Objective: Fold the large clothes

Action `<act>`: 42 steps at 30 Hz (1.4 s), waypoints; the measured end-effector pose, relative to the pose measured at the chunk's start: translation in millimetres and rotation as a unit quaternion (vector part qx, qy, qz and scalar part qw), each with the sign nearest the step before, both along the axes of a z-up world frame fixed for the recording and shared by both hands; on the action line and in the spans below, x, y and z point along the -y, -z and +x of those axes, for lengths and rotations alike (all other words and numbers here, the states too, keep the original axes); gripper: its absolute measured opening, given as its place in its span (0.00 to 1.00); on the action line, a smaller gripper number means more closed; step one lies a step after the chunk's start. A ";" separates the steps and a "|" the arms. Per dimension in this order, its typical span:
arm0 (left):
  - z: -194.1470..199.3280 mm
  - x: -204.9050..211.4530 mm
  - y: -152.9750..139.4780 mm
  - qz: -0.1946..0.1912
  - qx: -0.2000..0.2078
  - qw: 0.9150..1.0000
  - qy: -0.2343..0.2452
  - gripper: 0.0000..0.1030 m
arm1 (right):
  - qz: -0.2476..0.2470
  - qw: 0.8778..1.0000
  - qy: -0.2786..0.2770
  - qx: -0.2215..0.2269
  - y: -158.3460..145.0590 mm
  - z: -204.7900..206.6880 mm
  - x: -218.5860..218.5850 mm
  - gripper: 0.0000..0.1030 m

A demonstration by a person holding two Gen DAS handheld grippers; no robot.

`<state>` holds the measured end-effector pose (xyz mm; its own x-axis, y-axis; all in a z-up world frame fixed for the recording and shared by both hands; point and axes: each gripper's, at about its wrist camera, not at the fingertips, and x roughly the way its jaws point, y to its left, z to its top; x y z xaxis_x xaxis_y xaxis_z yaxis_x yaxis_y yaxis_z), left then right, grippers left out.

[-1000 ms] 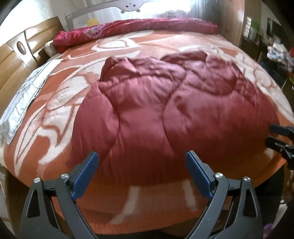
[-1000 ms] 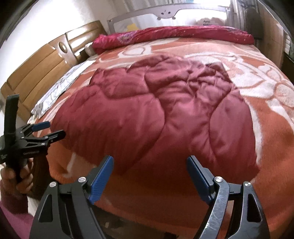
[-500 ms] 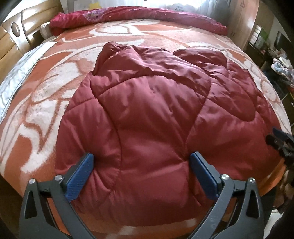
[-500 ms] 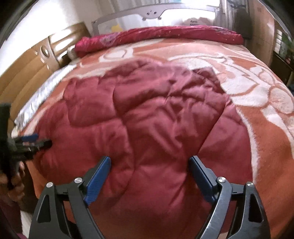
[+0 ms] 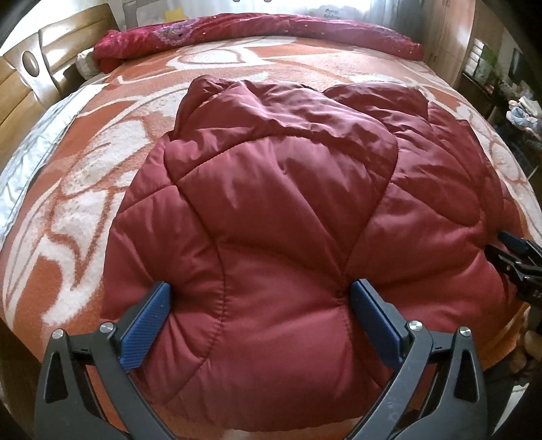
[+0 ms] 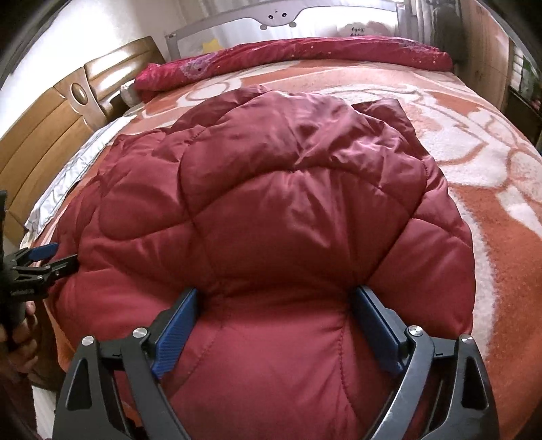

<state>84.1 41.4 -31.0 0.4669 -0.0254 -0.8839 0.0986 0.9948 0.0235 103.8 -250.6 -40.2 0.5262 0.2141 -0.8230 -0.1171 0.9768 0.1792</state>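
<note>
- On the orange-and-white blanket [image 5: 84, 189] covering the bed lies the quilted dark-red coat [image 5: 288, 210], spread and rumpled, with no tidy fold visible yet.
- Left gripper [image 5: 261, 314] and right gripper [image 6: 274, 318] are spread wide, each straddling the puffy near hem without pinching it.
- Judged progress: barely begun; gripping the hem and all folding remain.

Ahead, a bed [image 5: 305, 64] under an orange-and-white patterned blanket [image 6: 474, 142]. Far across it, a rolled red quilt [image 6: 305, 54] along the edge, backed by a grey bed rail [image 6: 281, 15] with bright window light behind. Ahead-left, a wooden headboard [image 6: 50, 115] against a white wall [image 6: 84, 37]. Right, wooden cabinets [image 5: 450, 44] and cluttered shelves [image 5: 508, 91].
</note>
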 end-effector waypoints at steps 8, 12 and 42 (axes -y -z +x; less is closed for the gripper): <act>-1.6 1.0 -1.8 0.001 0.007 1.000 -0.018 1.00 | -0.004 1.000 0.009 0.005 -4.7 -0.1 0.4 0.89; -8.3 3.2 -2.7 0.005 0.023 0.999 -0.037 1.00 | -0.005 0.999 0.027 0.016 -5.1 -5.0 -0.4 0.89; -112.6 16.6 -46.0 0.066 0.031 0.996 0.057 1.00 | -0.002 0.996 -0.088 -0.007 -53.5 -122.3 -27.5 0.95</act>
<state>-28.5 24.8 15.0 0.5218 0.0328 -0.8524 0.2040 0.9654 0.1621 -18.5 -223.0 13.3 0.4687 0.2988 -0.8313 -0.2843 0.9420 0.1783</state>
